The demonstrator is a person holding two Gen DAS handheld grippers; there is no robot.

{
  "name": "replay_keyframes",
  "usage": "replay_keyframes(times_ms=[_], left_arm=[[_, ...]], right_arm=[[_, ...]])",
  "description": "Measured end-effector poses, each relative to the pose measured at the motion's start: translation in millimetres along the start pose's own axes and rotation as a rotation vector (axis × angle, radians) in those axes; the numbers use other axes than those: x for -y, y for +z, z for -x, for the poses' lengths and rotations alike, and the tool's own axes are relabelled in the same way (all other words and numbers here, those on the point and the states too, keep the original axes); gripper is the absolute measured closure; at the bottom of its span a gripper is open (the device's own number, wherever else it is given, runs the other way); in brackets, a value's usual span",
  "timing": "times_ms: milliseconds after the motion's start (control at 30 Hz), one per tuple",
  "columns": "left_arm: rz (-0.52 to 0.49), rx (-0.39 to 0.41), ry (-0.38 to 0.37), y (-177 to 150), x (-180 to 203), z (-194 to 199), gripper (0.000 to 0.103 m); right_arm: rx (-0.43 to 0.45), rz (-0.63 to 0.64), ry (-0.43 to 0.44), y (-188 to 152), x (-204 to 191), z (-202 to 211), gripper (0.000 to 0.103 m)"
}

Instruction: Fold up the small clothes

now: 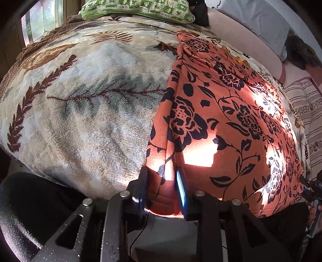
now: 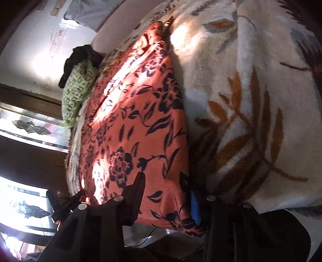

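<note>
Both wrist cameras look down, close, sharing the orange garment (image 1: pixel 221 121).

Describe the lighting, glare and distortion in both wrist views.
Left wrist view: hard sun patches blow out on the orange floral cloth near the left gripper, whose fingers cast sharp shadows; fisheye bulges the fleece blanket. Right wrist view: the window glares white, streaky sunlight crosses the cloth, edges look soft, and the right gripper sits in shade.

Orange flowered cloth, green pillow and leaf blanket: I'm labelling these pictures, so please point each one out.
Orange flowered cloth (image 1: pixel 221 112): left wrist view, its flat middle.
Green pillow (image 1: pixel 140 8): left wrist view, its patterned front.
Leaf blanket (image 2: pixel 251 100): right wrist view, a bare pale patch.
</note>
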State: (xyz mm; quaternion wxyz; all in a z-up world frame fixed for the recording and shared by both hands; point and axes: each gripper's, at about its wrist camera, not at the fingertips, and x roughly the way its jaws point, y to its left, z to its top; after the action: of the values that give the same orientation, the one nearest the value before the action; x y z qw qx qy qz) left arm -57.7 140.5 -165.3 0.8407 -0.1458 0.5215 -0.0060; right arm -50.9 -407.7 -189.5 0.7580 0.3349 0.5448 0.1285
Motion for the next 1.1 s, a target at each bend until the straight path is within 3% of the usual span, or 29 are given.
replay_keyframes(times_ms=[33,167,200,233,267,300,333,367,400,433,500,533,633,733,833,967,1100], left_arm=[[0.013,-0.001,-0.02,0.5,-2.8,1.4,0.089],[0.001,0.012,-0.018,-0.8,-1.3,7.6,0.09],[-0.002,0.006,-0.013,-1.0,-0.7,6.2,0.082],[-0.001,-0.012,0.0,-0.9,-1.1,2.1,0.055],[0.004,-0.024,-0.02,-2.1,-2.4,-0.7,0.046],[0.004,-0.018,-0.04,-2.6,-1.5,-0.4,0.04],[-0.006,-0.019,-0.027,-2.8,1.2,0.0,0.04],[-0.028,-0.022,-0.011,-3.8,4.8,0.0,0.04],[-0.047,-0.018,0.001,-4.9,7.3,0.8,0.054],[-0.059,-0.017,0.012,-5.5,8.3,1.0,0.095],[-0.052,-0.029,-0.024,-3.9,6.4,2.4,0.096],[-0.045,-0.023,-0.039,-3.0,5.2,5.6,0.096],[-0.029,0.011,-0.076,1.6,3.4,18.7,0.096],[-0.008,-0.047,-0.08,5.2,-2.8,6.5,0.095],[0.0,-0.092,-0.074,8.6,-2.6,-4.4,0.095],[-0.036,-0.006,-0.133,43.5,11.5,28.3,0.096],[-0.069,0.143,-0.205,115.5,38.0,65.5,0.095]], right_arm=[[0.002,-0.017,0.027,-0.1,3.8,0.4,0.059],[0.013,0.032,0.028,-7.5,-10.3,11.0,0.058],[0.015,0.05,0.041,-9.9,-14.6,13.8,0.058],[0.016,0.062,0.049,-11.5,-17.2,15.4,0.058],[0.015,0.066,0.044,-12.2,-17.6,14.7,0.058],[0.009,0.056,0.019,-11.7,-14.5,11.5,0.056],[-0.006,0.025,-0.008,-10.8,-8.4,5.8,0.042],[-0.027,-0.008,0.0,-10.5,-3.0,0.6,0.039],[-0.016,-0.012,0.01,-10.8,-2.2,1.2,0.039],[-0.014,0.001,0.008,-11.6,-5.2,2.2,0.04],[-0.032,0.04,0.018,-13.6,-12.3,2.1,0.054],[-0.045,0.047,0.013,-14.1,-14.0,1.4,0.082],[-0.028,0.019,0.025,-12.7,-10.3,6.7,0.092],[0.001,-0.009,0.088,-10.8,-8.5,13.0,0.093],[-0.038,-0.042,0.074,-7.9,-0.5,-1.1,0.093],[-0.007,-0.053,0.165,7.9,-13.2,5.6,0.093],[0.065,-0.002,0.26,62.6,-48.9,21.9,0.093]])
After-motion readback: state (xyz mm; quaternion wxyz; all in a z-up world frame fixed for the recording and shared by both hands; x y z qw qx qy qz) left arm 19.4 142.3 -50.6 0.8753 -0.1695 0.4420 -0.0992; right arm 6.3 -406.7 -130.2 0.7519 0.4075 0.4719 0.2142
